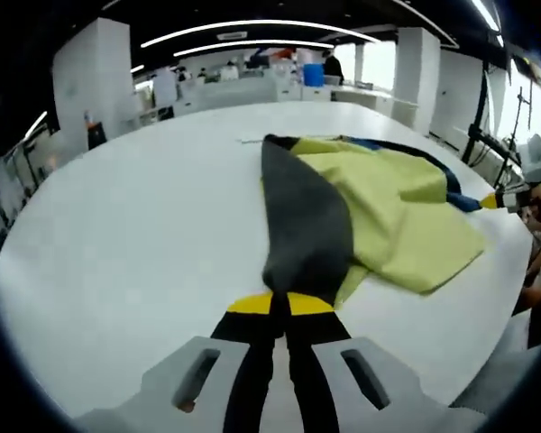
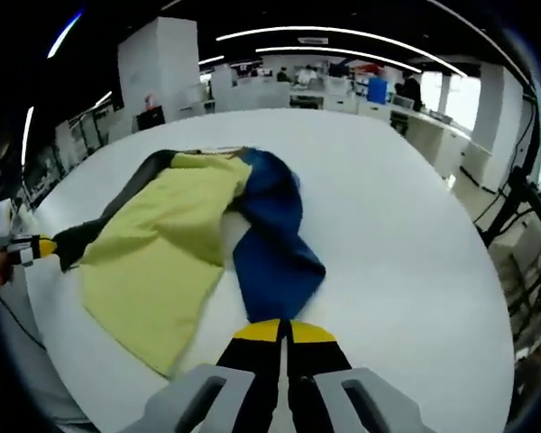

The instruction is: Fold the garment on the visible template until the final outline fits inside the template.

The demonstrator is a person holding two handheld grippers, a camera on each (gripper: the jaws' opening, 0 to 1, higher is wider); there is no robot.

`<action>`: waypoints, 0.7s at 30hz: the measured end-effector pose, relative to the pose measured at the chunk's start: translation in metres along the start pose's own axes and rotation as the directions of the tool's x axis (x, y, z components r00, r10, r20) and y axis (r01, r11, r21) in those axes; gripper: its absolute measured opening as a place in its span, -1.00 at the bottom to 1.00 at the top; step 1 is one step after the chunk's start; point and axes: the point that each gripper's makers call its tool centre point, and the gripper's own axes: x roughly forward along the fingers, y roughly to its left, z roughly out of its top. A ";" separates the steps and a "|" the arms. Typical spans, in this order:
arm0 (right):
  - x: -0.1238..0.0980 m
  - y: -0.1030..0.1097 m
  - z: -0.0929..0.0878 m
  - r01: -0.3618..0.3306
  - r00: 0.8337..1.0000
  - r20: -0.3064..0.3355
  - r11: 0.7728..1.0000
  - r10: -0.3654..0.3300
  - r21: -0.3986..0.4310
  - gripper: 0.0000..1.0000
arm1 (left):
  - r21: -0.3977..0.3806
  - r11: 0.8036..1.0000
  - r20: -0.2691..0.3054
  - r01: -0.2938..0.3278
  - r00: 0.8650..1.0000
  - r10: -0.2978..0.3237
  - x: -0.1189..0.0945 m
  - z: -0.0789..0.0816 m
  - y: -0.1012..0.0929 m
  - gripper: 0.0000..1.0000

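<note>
The soft, floppy garment (image 1: 361,207) lies on the white counter (image 1: 144,253). The left gripper (image 1: 280,305) pinches its grey sleeve (image 1: 302,225) at six o'clock, and the right gripper (image 2: 284,332) pinches the blue sleeve (image 2: 275,248). It looks light, so the sleeve ends seem good places to hold.

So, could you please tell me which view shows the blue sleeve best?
The right gripper view: the blue sleeve runs full length up from the right gripper. In the left gripper view only a thin blue edge peeks past the yellow body.
</note>
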 end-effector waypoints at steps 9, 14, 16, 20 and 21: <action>-0.011 -0.041 0.023 -0.002 0.999 0.044 0.997 -0.001 0.080 -1.00 | -0.004 0.996 0.016 -0.094 0.995 0.094 -0.011 0.016 0.039 -0.99; -0.015 -0.074 0.036 0.054 0.998 0.032 0.998 -0.055 0.027 -1.00 | 0.007 0.989 0.034 -0.151 0.988 0.151 -0.006 0.028 0.062 -0.99; -0.014 -0.083 0.037 0.059 0.998 0.016 0.998 -0.059 0.010 -1.00 | 0.050 0.985 0.015 -0.168 0.986 0.167 -0.001 0.032 0.070 -0.99; -0.010 -0.102 0.038 0.079 0.997 -0.005 0.997 -0.079 0.001 -1.00 | 0.093 0.974 0.036 -0.205 0.979 0.202 0.008 0.049 0.087 -0.99; -0.008 -0.109 0.038 0.090 0.996 -0.016 0.996 -0.091 -0.013 -1.00 | 0.103 0.970 0.045 -0.219 0.976 0.215 0.010 0.054 0.093 -0.99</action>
